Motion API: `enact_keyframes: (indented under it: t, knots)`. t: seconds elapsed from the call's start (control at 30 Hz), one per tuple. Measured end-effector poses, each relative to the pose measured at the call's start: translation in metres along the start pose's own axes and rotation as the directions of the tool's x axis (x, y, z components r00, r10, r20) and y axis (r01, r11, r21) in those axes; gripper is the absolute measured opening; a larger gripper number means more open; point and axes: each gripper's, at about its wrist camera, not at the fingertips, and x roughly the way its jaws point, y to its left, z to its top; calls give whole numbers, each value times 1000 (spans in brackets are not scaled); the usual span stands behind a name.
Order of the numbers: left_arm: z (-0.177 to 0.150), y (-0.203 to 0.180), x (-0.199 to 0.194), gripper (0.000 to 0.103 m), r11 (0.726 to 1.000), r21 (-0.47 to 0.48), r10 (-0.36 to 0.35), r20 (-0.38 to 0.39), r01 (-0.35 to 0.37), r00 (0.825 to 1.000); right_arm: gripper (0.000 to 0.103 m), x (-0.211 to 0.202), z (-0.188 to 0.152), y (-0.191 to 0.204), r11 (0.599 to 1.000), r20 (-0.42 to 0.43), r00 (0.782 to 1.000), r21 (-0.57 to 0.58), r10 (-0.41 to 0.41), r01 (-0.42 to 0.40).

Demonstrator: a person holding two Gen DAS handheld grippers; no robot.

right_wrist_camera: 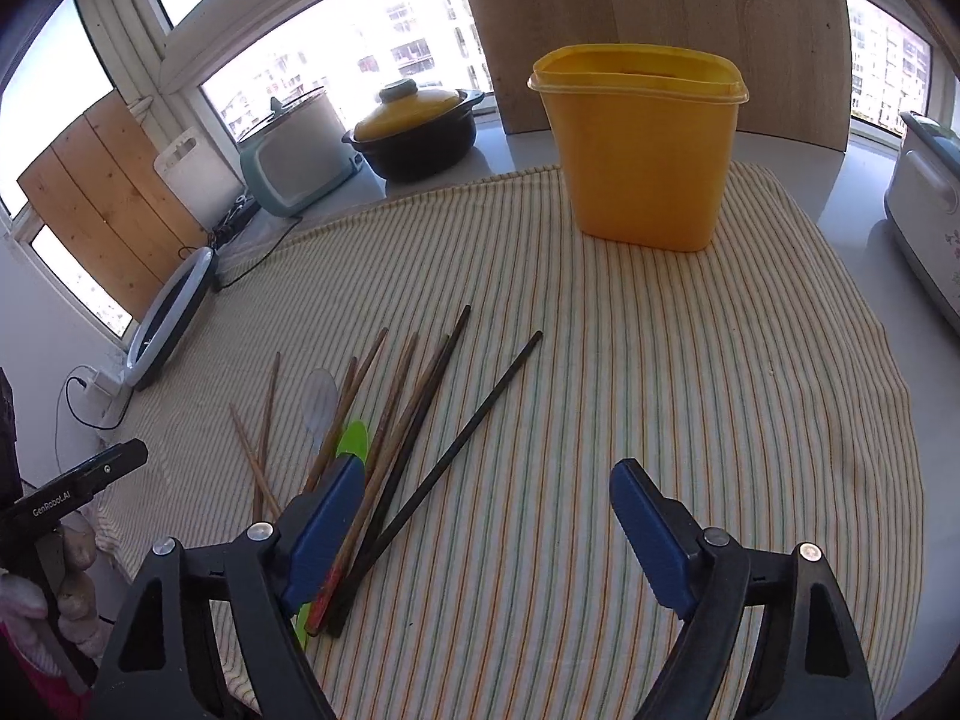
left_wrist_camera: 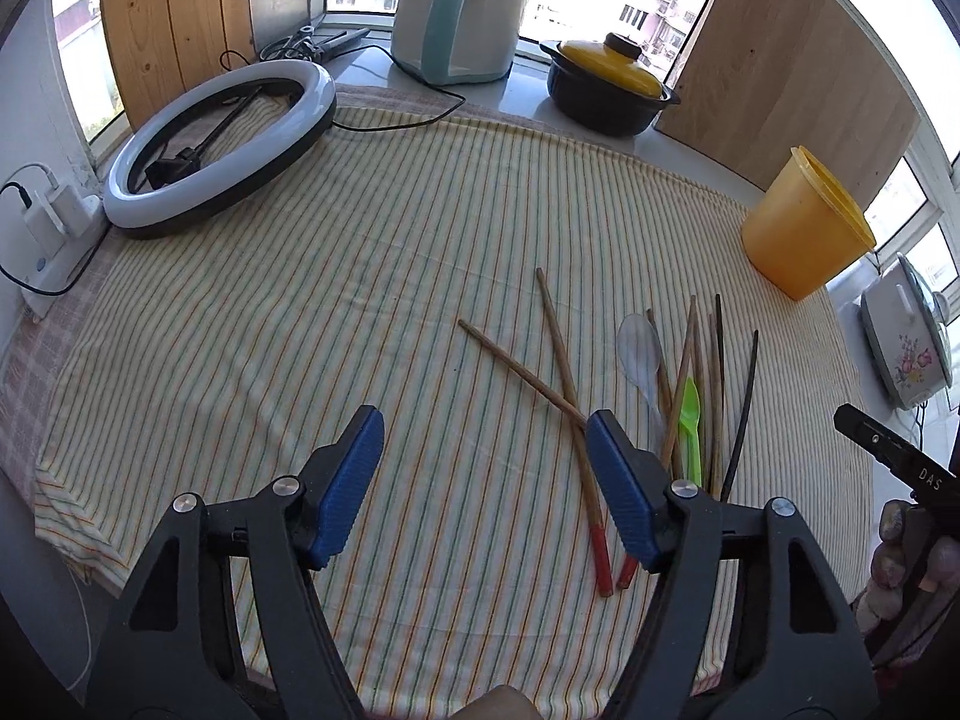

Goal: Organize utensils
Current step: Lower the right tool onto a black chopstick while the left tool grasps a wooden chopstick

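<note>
Several chopsticks lie loose on the striped cloth [left_wrist_camera: 360,300]. Two red-tipped wooden ones [left_wrist_camera: 558,354] cross each other just right of my left gripper [left_wrist_camera: 483,423], which is open and empty above the cloth. A bundle of brown and black chopsticks [right_wrist_camera: 414,414], a clear plastic spoon [right_wrist_camera: 319,399] and a green plastic utensil [right_wrist_camera: 353,439] lie left of my right gripper [right_wrist_camera: 486,474], which is open and empty. An open yellow plastic container [right_wrist_camera: 645,150] stands upright at the far side of the cloth; it also shows in the left wrist view [left_wrist_camera: 804,222].
A ring light [left_wrist_camera: 222,144] lies at the far left with its cable and a power adapter [left_wrist_camera: 51,210]. A rice cooker [left_wrist_camera: 459,21] and a yellow-lidded black pot [left_wrist_camera: 609,84] stand on the windowsill. A flowered white appliance [right_wrist_camera: 927,216] stands at the right edge.
</note>
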Motion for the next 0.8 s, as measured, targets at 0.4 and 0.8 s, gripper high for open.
enact_keyframes:
  t: [0.4,0.8]
  knots:
    - [30,20,36,52,978,-67,-207,-174,198,963,47,67,6,3,977,-197,979,212,50,-7]
    - [44,15,84,47,957,-220,-249,-295,189,922,32,92,21,6,984,-283,958,181,53,-1]
